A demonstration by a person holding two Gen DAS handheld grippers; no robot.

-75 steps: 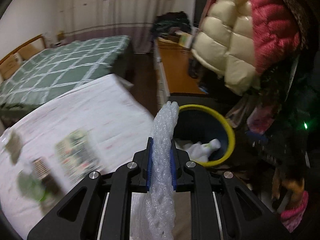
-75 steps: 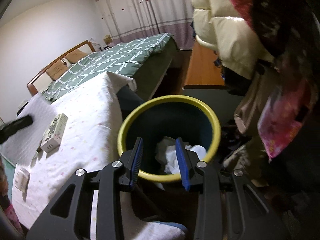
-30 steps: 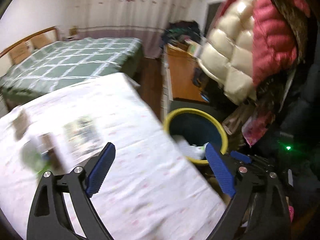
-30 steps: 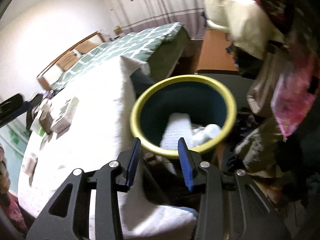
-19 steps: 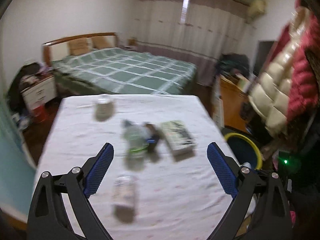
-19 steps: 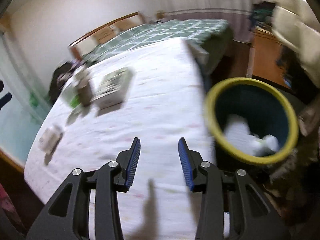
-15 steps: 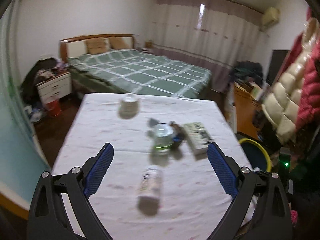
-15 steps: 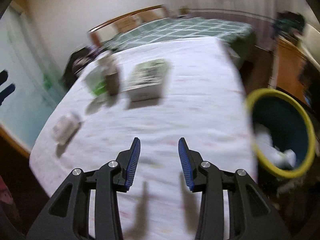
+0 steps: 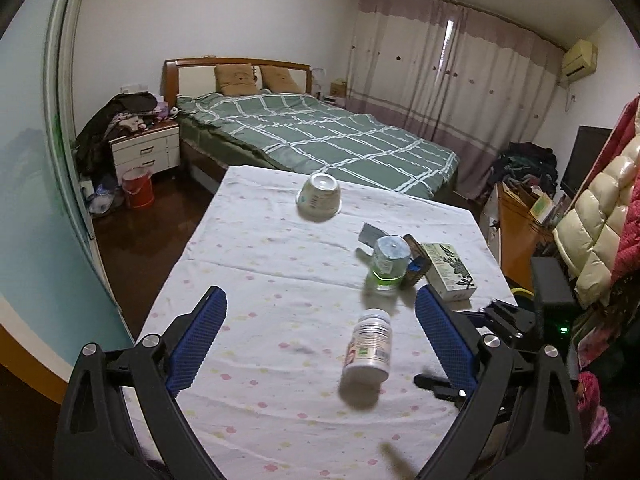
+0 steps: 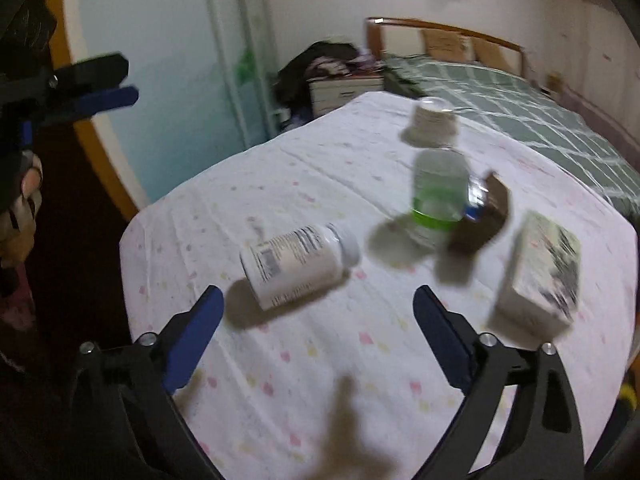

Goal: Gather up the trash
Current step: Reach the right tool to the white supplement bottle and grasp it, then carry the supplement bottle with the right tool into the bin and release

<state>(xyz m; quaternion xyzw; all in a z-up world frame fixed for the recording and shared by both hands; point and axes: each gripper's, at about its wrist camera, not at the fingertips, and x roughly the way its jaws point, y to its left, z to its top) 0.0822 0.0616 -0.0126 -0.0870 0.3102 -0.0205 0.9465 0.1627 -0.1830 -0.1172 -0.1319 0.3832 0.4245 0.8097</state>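
Surface with white dotted cloth (image 9: 256, 264) lies under both pairs of jaws. Right gripper (image 10: 316, 330) has jaws spread wide and empty, as has left gripper (image 9: 320, 332). White plastic pill bottle (image 10: 298, 260) lies on its side just ahead of the right jaws, long axis crosswise, so the right hand seems nearer.

text: none legible | pill bottle (image 10: 298, 266) label: blurred | box (image 9: 450, 277) print: unreadable
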